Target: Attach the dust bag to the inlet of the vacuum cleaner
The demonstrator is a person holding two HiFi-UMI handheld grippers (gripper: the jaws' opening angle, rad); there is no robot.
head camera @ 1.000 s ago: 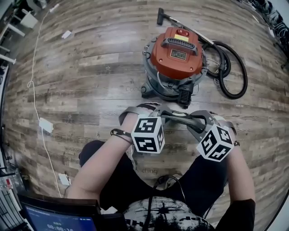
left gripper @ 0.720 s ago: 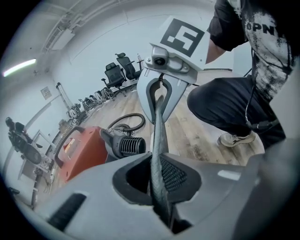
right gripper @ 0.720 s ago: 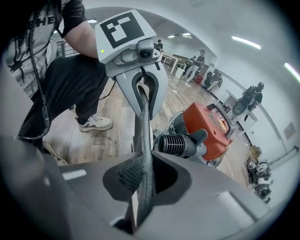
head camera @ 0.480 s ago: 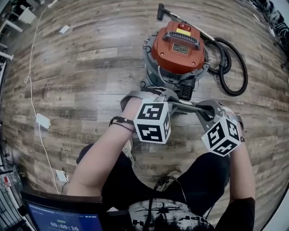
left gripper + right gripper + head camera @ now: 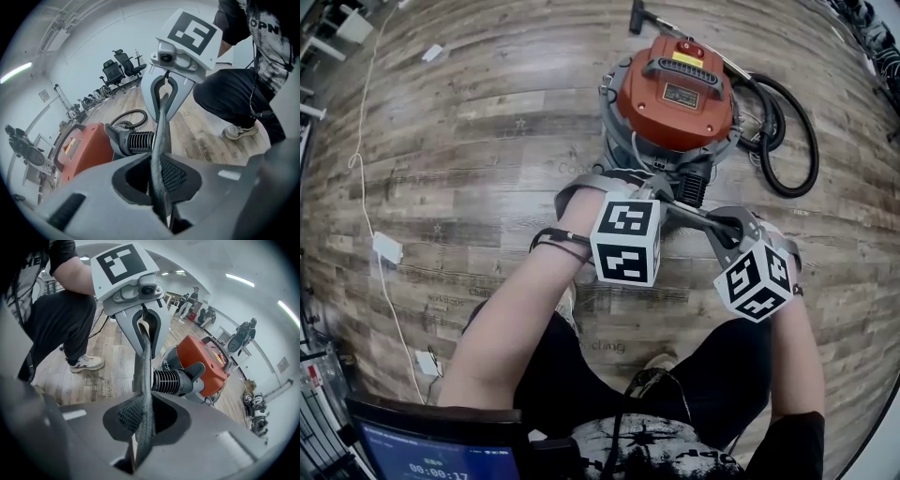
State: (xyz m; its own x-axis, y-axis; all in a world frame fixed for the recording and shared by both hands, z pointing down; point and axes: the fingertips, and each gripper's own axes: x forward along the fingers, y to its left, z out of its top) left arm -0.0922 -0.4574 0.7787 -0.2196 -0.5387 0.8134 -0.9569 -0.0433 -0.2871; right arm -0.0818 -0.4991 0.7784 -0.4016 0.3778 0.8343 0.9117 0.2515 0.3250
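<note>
The vacuum cleaner (image 5: 675, 89) has an orange lid on a grey drum and stands on the wood floor, with its black ribbed inlet (image 5: 694, 187) facing me. The dust bag (image 5: 698, 214) shows edge-on as a dark, flat strip stretched between both grippers, just in front of the inlet. My left gripper (image 5: 661, 192) is shut on one end of the bag (image 5: 159, 140). My right gripper (image 5: 727, 230) has just been closing and now pinches the other end (image 5: 143, 380). The inlet (image 5: 171, 380) lies just beyond the bag in the right gripper view.
A black hose (image 5: 787, 141) loops on the floor to the right of the vacuum. A white cable with an adaptor (image 5: 386, 248) runs down the left. A laptop (image 5: 431, 450) sits at the bottom left. My legs are below the grippers. Office chairs (image 5: 124, 65) stand far back.
Both grippers have moved up the view with the bag, from a gap in front of the vacuum to right at its inlet.
</note>
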